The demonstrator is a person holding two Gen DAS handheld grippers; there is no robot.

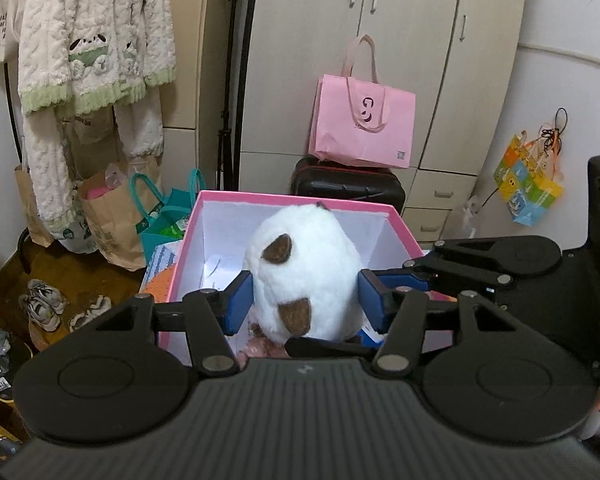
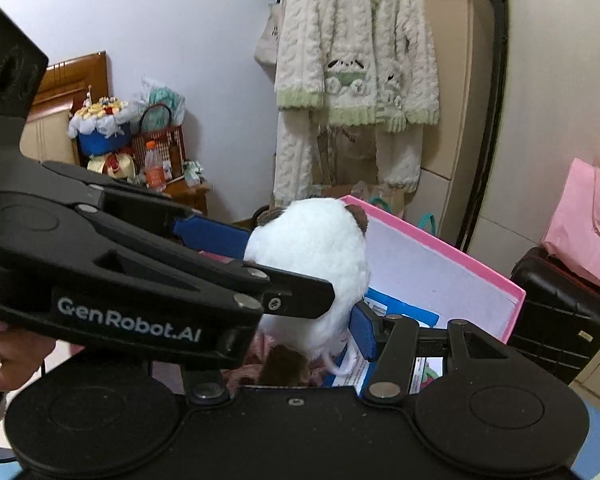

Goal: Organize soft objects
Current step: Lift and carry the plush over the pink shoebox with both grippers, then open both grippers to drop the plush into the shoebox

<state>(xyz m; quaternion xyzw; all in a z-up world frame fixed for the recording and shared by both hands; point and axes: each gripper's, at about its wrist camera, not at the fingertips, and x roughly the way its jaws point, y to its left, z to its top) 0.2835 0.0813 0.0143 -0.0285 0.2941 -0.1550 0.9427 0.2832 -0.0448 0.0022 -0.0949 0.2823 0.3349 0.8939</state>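
Note:
A white plush toy [image 1: 304, 280] with brown ears sits between the blue pads of my left gripper [image 1: 305, 298], which is shut on it, above an open pink box [image 1: 296, 200] with a white inside. In the right wrist view the same toy [image 2: 312, 264] is also held between the pads of my right gripper [image 2: 304, 308], above the pink box [image 2: 460, 256]. The left gripper's black body [image 2: 140, 264] crosses that view from the left and grips the toy's far side. A pinkish-brown soft thing [image 2: 284, 364] lies under the toy.
A pink bag [image 1: 364, 124] rests on a black suitcase [image 1: 348, 188] behind the box, by beige wardrobes. A fluffy white garment [image 1: 96, 52] hangs at the left over paper bags [image 1: 108, 224] and shoes [image 1: 44, 304] on the wooden floor. Papers lie in the box.

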